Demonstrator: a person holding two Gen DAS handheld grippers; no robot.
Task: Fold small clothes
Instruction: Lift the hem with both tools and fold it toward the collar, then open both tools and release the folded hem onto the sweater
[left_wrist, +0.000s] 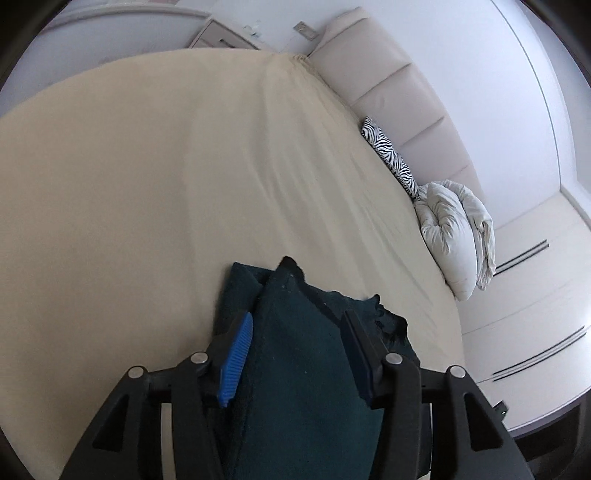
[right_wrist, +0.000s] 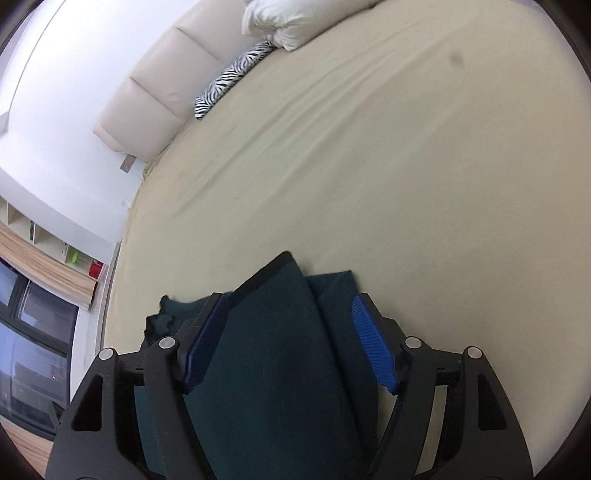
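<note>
A dark teal garment lies on the beige bed sheet, with a raised fold running between my left gripper's blue-padded fingers. The jaws stand wide apart on either side of the fold, not pinching it. In the right wrist view the same garment passes between my right gripper's fingers, which also stand wide apart around a raised fold. A frayed edge of the cloth shows at the left.
A zebra-print pillow and a rumpled white duvet lie against the cream padded headboard. White drawers stand beyond the bed. The right wrist view shows a shelf and window past the bed edge.
</note>
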